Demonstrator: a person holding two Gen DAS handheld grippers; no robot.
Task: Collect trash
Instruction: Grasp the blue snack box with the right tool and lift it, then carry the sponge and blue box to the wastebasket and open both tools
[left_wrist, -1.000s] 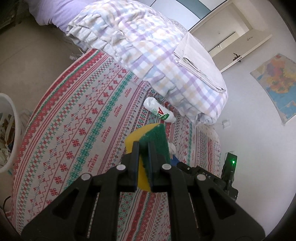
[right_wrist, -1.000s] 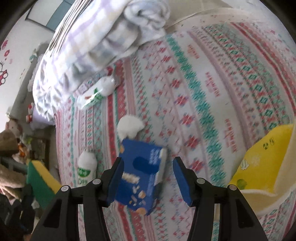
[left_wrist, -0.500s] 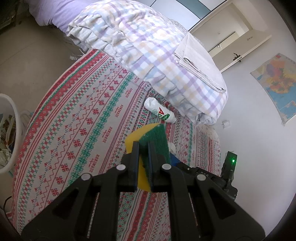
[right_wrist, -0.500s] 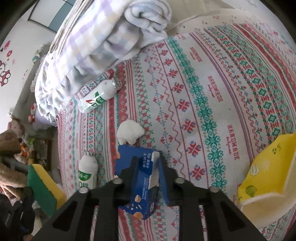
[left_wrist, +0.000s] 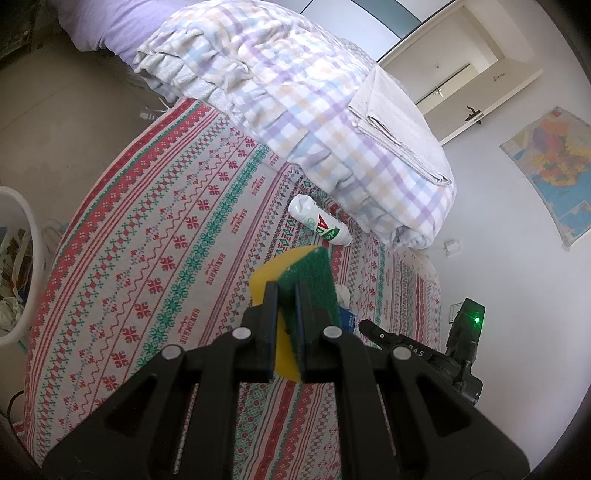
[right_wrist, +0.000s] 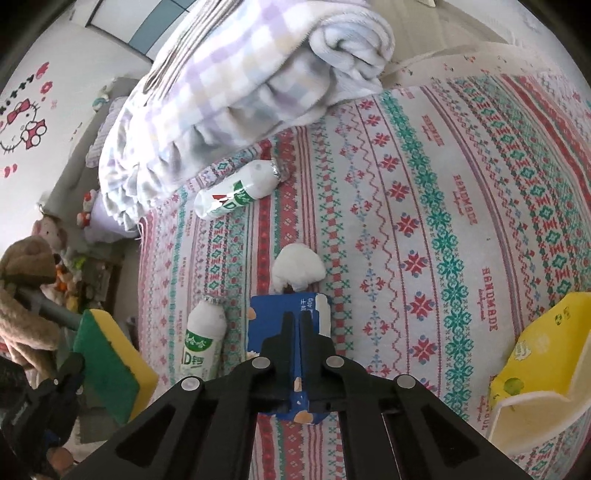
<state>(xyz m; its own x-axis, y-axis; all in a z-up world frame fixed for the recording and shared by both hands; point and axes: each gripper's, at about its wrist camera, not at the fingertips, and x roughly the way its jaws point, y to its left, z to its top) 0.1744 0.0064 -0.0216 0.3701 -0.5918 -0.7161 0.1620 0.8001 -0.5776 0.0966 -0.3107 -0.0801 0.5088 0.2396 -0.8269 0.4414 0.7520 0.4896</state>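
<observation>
Jaws pinch blue box (right_wrist: 291, 343) above patterned bedspread (right_wrist: 424, 221).

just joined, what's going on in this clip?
Trash pickup off a bed. The left gripper holds a yellow-and-green sponge above the patterned bedspread. The right gripper is shut on a blue snack box. Two white drink bottles and a crumpled tissue lie on the bedspread.

The bedspread (right_wrist: 424, 206) is matt woven cloth, the checked blanket (right_wrist: 236, 74) soft and fleecy. The sponge (left_wrist: 308, 273) pairs a rough green scouring face with yellow foam. The blue carton (right_wrist: 284, 317) looks like printed card, the bottle (right_wrist: 236, 192) like smooth plastic.
</observation>
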